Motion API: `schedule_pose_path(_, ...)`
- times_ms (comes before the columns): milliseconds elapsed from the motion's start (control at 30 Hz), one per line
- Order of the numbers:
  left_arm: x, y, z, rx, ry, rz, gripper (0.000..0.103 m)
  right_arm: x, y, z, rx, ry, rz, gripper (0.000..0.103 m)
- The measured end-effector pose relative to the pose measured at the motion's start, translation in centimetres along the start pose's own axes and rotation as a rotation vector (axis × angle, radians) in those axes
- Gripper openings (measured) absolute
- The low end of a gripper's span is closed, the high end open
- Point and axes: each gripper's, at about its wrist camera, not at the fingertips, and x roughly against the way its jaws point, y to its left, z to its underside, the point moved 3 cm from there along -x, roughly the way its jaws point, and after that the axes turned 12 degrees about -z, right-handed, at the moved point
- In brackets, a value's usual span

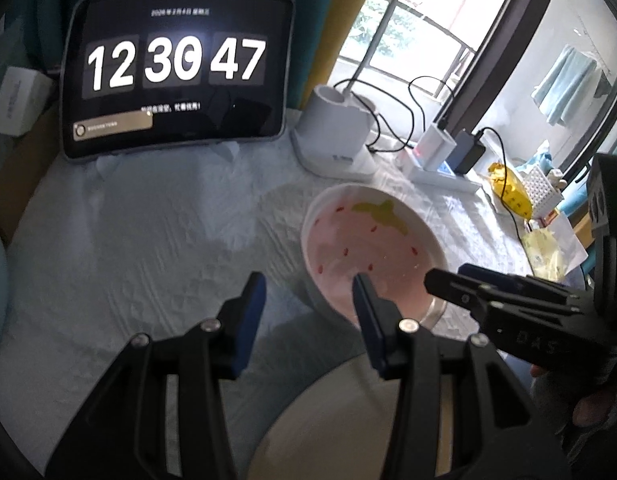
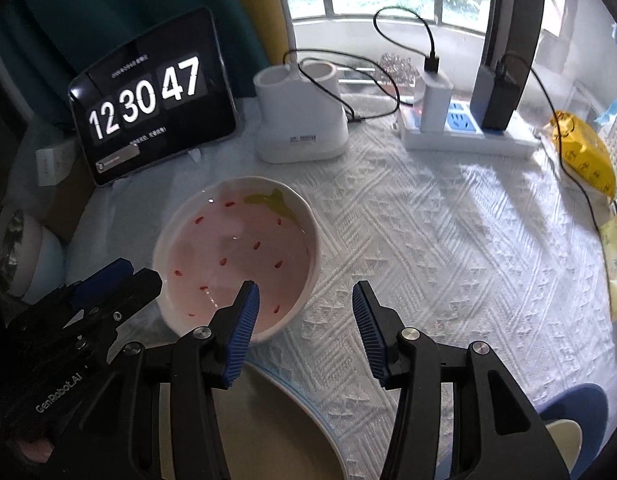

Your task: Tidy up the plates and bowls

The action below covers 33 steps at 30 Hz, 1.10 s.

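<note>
A: Your left gripper (image 1: 308, 300) stands partly open with nothing between its jaws; one fingertip hangs over the near rim of the bowl (image 1: 372, 248), the other is off to the bowl's left above the cloth.

B: And the right one?

A: Your right gripper (image 2: 304, 304) is also partly open and empty, its left fingertip over the bowl's near edge, the other over the tablecloth (image 2: 448, 240) to the bowl's right.

B: Where does the bowl go?

A: Likely onto the plate (image 2: 276, 432) just nearer you than the bowl. Straddle the bowl's rim with one pad inside and one outside, then close squarely; the glaze looks slick, so lift level. Keep clear of the lamp base (image 2: 300, 120) beyond the bowl.
</note>
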Motion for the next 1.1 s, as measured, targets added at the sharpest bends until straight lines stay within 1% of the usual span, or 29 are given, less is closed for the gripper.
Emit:
schedule_pose_path(133, -0.6, -0.1, 0.1, -0.005, 0.014, 0.009, 0.047, -0.9, -0.4, 0.1, -0.027, 0.028, -0.008, 0.045)
schedule_pose_path(200, -0.8, -0.3, 0.2, -0.012, 0.018, 0.012, 0.047, -1.2, -0.4, 0.0, -0.03, 0.038, -0.011, 0.038)
schedule_pose_path(467, -1.4, -1.1, 0.5, -0.044, 0.024, 0.031, 0.044, -2.6, 0.2, 0.2, -0.022, 0.087, -0.016, 0.027)
schedule_pose_path(533, -1.5, -1.2, 0.6, -0.051, 0.025, 0.045, 0.041, -2.8, 0.4, 0.2, -0.011, 0.085, -0.001, 0.027)
schedule_pose_path(567, -1.6, -1.4, 0.6, -0.055, 0.027, 0.055, 0.035, -2.8, 0.4, 0.2, -0.004, 0.083, 0.005, 0.026)
schedule_pose_path(600, -1.7, -1.5, 0.7, -0.061, 0.029, 0.06, 0.033, -2.8, 0.4, 0.3, 0.002, 0.079, 0.008, 0.026)
schedule_pose_path(867, -1.3, -1.6, 0.7, -0.073, -0.001, 0.049, 0.033, -2.6, 0.4, 0.3, 0.006, 0.066, 0.013, 0.024)
schedule_pose_path(1100, 0.0, -1.7, 0.4, -0.077, -0.045, 0.045, 0.033, -1.3, 0.9, 0.0, 0.019, 0.028, 0.01, 0.024)
